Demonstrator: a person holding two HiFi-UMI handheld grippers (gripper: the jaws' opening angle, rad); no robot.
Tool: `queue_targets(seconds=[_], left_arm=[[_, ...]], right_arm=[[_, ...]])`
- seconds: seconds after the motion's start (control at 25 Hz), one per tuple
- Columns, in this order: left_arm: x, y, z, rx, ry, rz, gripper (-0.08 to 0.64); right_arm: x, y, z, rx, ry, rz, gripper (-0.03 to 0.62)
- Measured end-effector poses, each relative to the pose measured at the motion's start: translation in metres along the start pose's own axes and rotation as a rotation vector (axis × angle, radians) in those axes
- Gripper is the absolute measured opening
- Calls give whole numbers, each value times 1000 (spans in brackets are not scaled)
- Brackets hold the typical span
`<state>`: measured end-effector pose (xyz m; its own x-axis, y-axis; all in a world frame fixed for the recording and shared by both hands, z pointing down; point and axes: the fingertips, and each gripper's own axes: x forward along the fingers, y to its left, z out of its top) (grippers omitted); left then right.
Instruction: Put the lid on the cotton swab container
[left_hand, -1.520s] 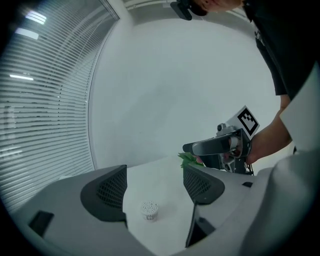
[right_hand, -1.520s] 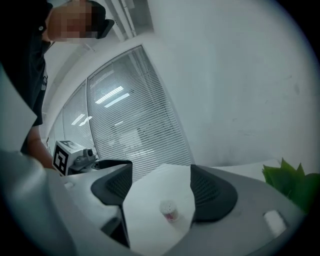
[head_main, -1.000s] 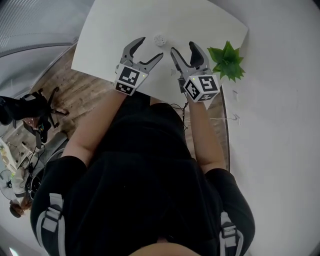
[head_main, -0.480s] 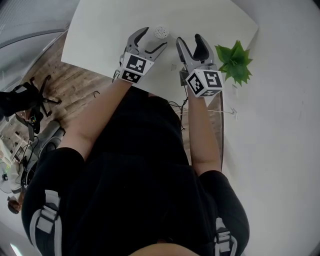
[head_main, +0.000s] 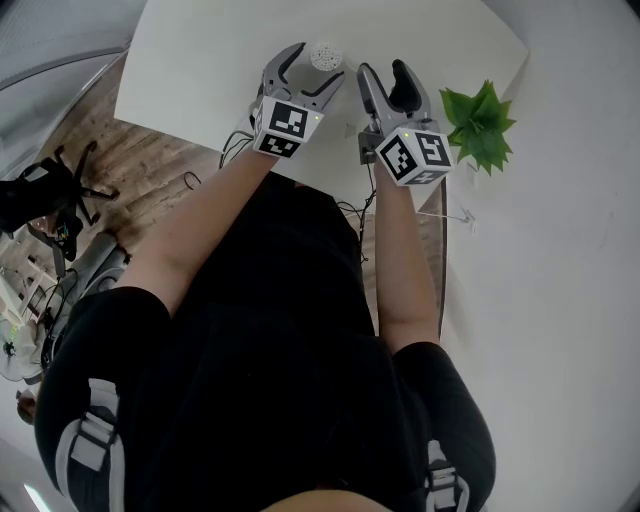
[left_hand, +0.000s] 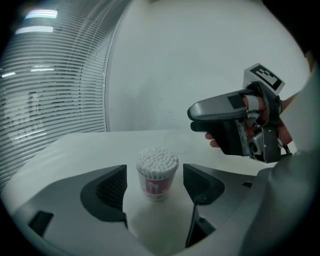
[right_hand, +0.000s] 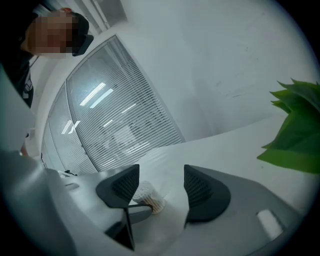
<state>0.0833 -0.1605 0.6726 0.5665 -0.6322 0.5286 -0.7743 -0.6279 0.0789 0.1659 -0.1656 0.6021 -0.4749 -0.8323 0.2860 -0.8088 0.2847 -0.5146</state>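
Left tongs (head_main: 315, 68) nose-down, wide apart about the upright cotton swab container (head_main: 324, 54)

You wear a black short-sleeved top (head_main: 270, 340) that fills the centre of the head view, with grey webbing straps (head_main: 88, 440) at the lower corners. Your left gripper (head_main: 320, 61), upper centre, has curved grey fingers (head_main: 283, 68) with black ribbed pads (left_hand: 111, 189), and a white cube (head_main: 287, 128) with black square markers.

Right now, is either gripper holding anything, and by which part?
Nothing. Left gripper: open fingers flank the clear plastic cotton swab container, untouched. Right gripper: empty fingers, just been closing.
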Motion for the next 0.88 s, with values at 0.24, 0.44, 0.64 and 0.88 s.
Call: queue_targets(seconds=[0.24, 0.44, 0.64, 0.88], left_arm=[[8, -2, -3, -18, 4, 4, 336], [10, 1, -6, -36, 13, 12, 334], [11, 1, -8, -39, 15, 14, 256], [11, 1, -9, -43, 16, 14, 255]], right_arm=[[6, -6, -7, 45, 13, 4, 256], [11, -8, -15, 86, 31, 17, 232], [16, -10, -21, 131, 43, 27, 216], [19, -10, -22, 180, 42, 41, 182]])
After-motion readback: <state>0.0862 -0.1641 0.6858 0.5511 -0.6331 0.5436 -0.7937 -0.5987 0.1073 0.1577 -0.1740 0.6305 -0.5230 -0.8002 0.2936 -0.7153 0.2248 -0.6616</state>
